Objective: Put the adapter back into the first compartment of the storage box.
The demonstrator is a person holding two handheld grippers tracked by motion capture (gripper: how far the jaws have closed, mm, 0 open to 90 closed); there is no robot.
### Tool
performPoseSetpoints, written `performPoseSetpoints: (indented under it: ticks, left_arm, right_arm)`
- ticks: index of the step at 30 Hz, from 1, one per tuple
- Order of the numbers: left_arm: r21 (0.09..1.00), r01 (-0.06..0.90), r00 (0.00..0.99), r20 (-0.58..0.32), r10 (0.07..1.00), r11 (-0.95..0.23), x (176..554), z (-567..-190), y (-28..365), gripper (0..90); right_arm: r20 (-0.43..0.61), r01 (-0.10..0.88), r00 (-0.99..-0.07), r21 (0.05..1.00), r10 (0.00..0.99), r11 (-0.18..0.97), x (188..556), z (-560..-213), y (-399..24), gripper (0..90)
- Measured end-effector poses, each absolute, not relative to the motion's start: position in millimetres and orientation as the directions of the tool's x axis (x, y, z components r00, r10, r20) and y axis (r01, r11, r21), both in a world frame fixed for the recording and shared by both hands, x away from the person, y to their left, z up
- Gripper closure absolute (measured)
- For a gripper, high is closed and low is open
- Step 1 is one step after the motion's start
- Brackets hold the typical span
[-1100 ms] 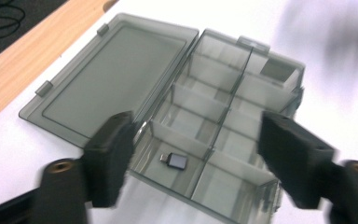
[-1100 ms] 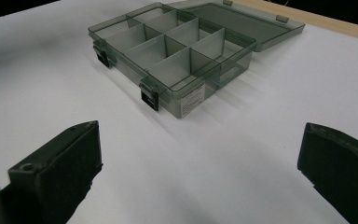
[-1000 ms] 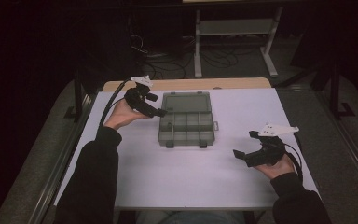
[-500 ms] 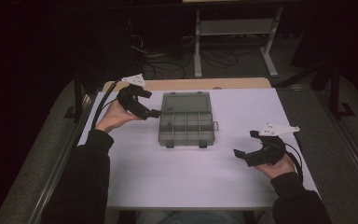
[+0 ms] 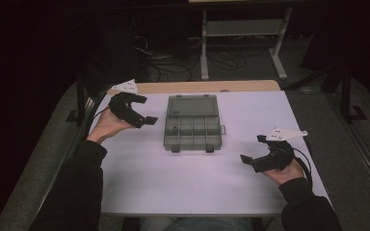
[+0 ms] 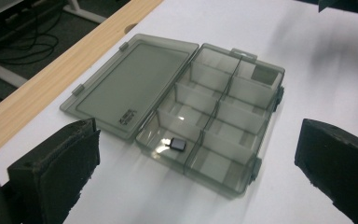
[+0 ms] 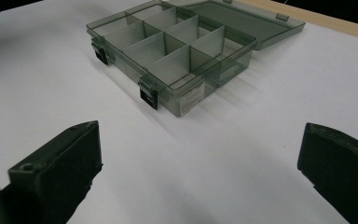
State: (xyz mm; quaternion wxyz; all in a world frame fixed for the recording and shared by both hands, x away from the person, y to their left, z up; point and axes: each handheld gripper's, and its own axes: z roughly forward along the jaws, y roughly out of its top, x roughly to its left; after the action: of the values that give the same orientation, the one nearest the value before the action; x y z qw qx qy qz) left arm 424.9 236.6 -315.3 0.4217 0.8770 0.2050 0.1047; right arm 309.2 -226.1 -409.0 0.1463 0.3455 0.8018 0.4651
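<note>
A smoky grey compartment box (image 5: 192, 126) lies open in the middle of the white table, its lid (image 6: 126, 91) folded flat on the far side. In the left gripper view a small black piece (image 6: 178, 143) rests in a corner compartment of the box (image 6: 214, 121); the other compartments look empty. My left gripper (image 5: 143, 109) hovers just left of the box, jaws wide open (image 6: 196, 163) and empty. At the right front, my right gripper (image 5: 253, 149) sits low over the table, also open (image 7: 198, 158) and empty, and faces the latched front of the box (image 7: 177, 42).
The white table (image 5: 197, 187) has a wooden strip (image 5: 197, 86) along its far edge. Beyond it are a dark floor with cables (image 5: 173, 67) and a metal stand (image 5: 241, 38). Bare table surface surrounds the box.
My left gripper has drawn back to the left, away from the box's left edge. The right gripper and the box have stayed put.
</note>
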Motion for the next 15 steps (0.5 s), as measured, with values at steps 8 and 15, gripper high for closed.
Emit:
performPoseSetpoints:
  ticks: [8, 15]
  left_arm:
    - [0.787, 0.259, 0.892, 0.027, 0.451, -0.560, 414, -315, 245, 0.0]
    - [0.793, 0.253, 0.887, 0.038, 0.459, -0.555, 404, -319, 253, 0.0]
  right_arm:
    - [0.085, 0.416, -0.721, 0.847, 0.688, 0.332, 309, -409, -225, 0.0]
    - [0.078, 0.413, -0.722, 0.846, 0.688, 0.337, 309, -409, -224, 0.0]
